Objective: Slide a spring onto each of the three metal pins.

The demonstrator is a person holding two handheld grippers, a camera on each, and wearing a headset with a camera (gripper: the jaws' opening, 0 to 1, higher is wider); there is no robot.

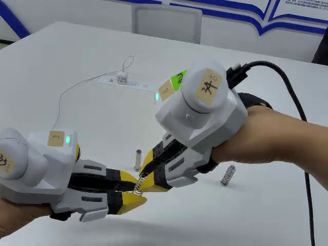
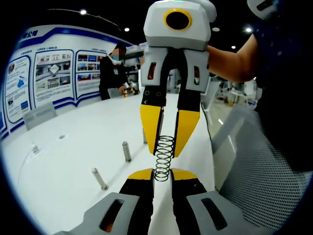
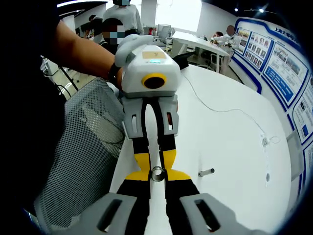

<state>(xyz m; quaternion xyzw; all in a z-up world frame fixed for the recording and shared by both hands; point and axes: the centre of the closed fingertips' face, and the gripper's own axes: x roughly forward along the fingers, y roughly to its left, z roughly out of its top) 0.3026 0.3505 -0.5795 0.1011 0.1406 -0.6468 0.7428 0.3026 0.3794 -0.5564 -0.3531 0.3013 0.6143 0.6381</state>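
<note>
A small steel spring [image 1: 138, 185] hangs in the air between my two grippers, which meet tip to tip above the white table [image 1: 92, 118]. My left gripper [image 1: 134, 190] is shut on one end of the spring [image 2: 164, 155]. My right gripper [image 1: 144, 179] comes in from the other side and is shut on the other end; I see the spring [image 3: 157, 173] end-on there. One bare metal pin [image 1: 138, 160] stands upright just behind the fingertips. A second spring [image 1: 228, 175] stands on the table to the right, under my right forearm; whether a pin is inside it I cannot tell.
A white power strip [image 1: 125, 82] with a plug and a thin cable lies further back. A black cable [image 1: 300, 113] runs from my right gripper across the table's right side. A chair [image 1: 166, 20] stands at the far edge. People stand in the room behind.
</note>
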